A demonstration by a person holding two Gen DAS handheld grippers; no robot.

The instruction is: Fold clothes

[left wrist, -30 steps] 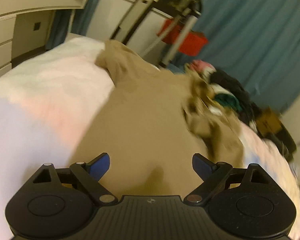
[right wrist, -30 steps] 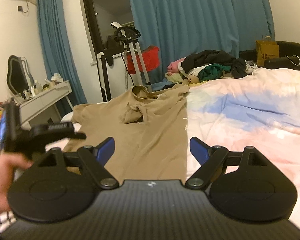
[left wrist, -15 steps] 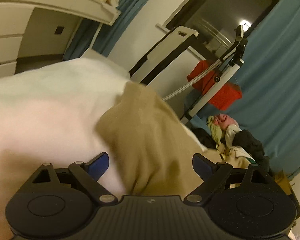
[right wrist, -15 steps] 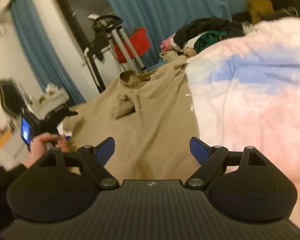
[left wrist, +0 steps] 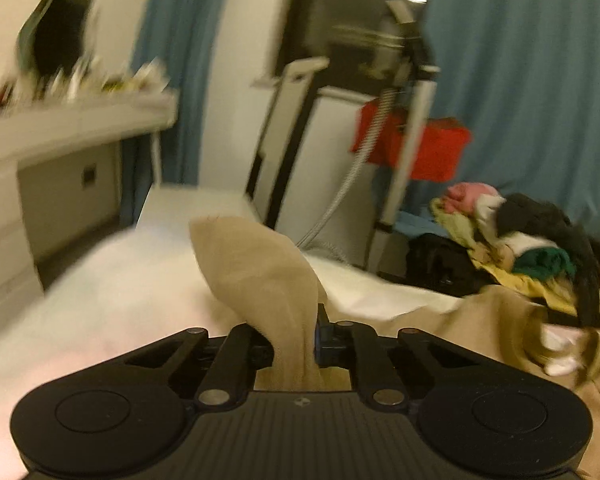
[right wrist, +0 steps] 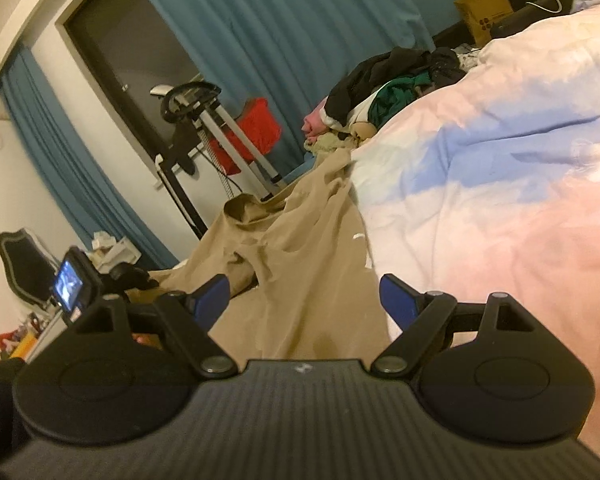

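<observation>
While the left gripper (left wrist: 296,344) closes on a bunched end of the tan garment (right wrist: 300,264), probably a sleeve or corner, that cloth stands up in a peak between its pads and already looks pinched. The garment lies spread on the left part of the bed (right wrist: 500,200), its far end reaching toward the heap of unsorted clothes (right wrist: 392,88) by the blue curtain (right wrist: 284,20). The right gripper (right wrist: 304,300) hovers over the near hem with its jaws spread wide and nothing between them.

To do this fold well, the pinch should take the whole thickness of the fabric, not just a top ply, so nothing slips out during the carry. The right gripper would best take the matching edge on its own side before anything is lifted, so both ends travel together and the crease runs straight. Keeping the lift low should stop the rumpled middle of the garment from dragging across the bed.
</observation>
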